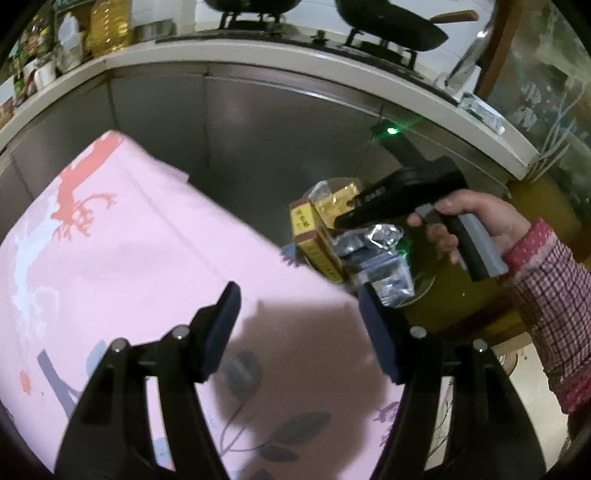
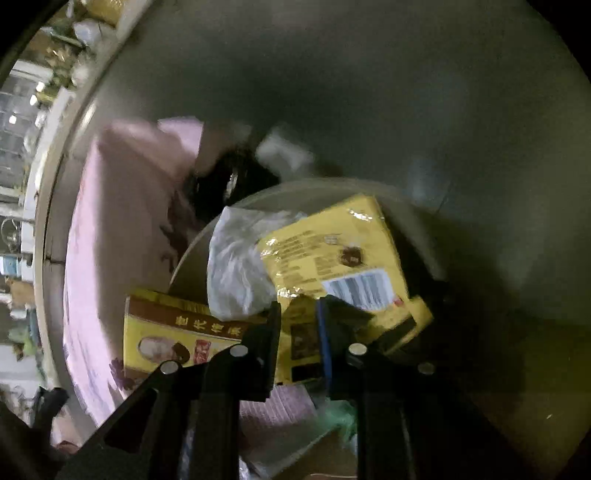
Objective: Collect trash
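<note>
The left gripper (image 1: pixel 299 328) stands wide open with nothing between its pads, over a pink cloth (image 1: pixel 147 240) printed with coral deer and grey leaves. The right gripper (image 2: pixel 299 332) has its jaws close together over a yellow box (image 2: pixel 295 343); blur and shadow hide whether the pads press on it, so I cannot tell if it is gripped. From the left wrist, a hand (image 1: pixel 476 221) in a red checked sleeve (image 1: pixel 546 280) holds that gripper, its tip down among the trash.

The trash lies heaped in a round bin (image 2: pixel 229 206) beside the cloth, only part of its rim showing. In it: a yellow packet (image 2: pixel 332 254) with a barcode and glossy wrap, a crumpled clear bag (image 2: pixel 240 266), the yellow box with brown band and red characters, and silvery wrappers (image 1: pixel 384 240). What lies deeper is cut off by the fingers. Behind, a grey cabinet (image 1: pixel 258 129) stands under a counter with dark pans (image 1: pixel 391 26).
</note>
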`<action>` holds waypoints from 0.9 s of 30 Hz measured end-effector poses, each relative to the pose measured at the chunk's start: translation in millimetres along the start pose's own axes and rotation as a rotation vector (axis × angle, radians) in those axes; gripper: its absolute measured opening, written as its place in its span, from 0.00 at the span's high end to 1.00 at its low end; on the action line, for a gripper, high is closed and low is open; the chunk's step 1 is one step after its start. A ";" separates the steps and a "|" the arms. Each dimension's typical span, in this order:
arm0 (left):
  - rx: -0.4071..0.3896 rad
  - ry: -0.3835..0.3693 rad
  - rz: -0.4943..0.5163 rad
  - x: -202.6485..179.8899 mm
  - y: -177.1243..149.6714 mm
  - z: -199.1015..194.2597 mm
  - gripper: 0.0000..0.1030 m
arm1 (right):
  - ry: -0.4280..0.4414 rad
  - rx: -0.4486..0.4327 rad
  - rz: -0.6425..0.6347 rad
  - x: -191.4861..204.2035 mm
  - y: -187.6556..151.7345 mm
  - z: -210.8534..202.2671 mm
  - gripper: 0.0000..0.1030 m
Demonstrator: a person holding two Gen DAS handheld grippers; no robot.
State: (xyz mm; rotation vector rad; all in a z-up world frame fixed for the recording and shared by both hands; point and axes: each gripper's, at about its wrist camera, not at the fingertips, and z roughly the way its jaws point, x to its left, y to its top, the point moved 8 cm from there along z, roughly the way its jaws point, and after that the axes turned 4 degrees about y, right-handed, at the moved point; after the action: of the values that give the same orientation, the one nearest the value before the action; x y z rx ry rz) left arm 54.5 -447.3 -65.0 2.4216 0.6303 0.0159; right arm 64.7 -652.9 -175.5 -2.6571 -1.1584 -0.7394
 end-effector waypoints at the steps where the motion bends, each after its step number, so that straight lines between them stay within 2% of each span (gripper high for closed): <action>1: 0.003 0.003 -0.004 2.3 -0.9 0.1 0.38 | -0.038 0.002 -0.026 4.0 2.1 3.7 0.84; 2: 0.003 0.006 -0.006 5.0 -2.8 -1.4 0.38 | -0.071 -0.004 -0.051 8.5 3.2 5.9 0.84; 6: -0.014 0.009 -0.012 11.1 -4.0 -9.9 0.38 | -0.074 -0.046 -0.092 20.0 -1.3 -8.3 0.84; 10: -0.027 -0.002 -0.041 12.0 -3.2 -15.2 0.38 | -0.080 -0.130 -0.118 25.0 -11.1 -41.7 0.84; 14: -0.047 -0.012 -0.044 4.1 -6.2 -25.7 0.38 | -0.066 -0.260 -0.122 30.8 -34.0 -80.1 0.84; 19: -0.087 -0.001 -0.020 -13.0 -13.8 -48.8 0.38 | 0.034 -0.432 -0.065 39.7 -85.9 -120.6 0.83; 23: -0.121 0.070 0.020 -20.6 -26.9 -69.5 0.38 | 0.113 -0.548 -0.002 43.1 -147.4 -134.3 0.80; 25: -0.141 0.106 0.039 -21.8 -33.6 -79.9 0.28 | 0.115 -0.596 0.028 52.1 -169.9 -131.5 0.72; 27: -0.165 0.134 0.049 -23.8 -40.9 -92.6 0.26 | 0.104 -0.640 0.056 57.7 -198.0 -129.6 0.66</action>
State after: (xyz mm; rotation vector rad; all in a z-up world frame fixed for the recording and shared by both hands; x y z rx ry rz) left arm 0.7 -376.5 -11.1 2.2886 0.6043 0.2430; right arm -93.6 -520.7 -46.0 -3.0688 -0.9274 -1.4187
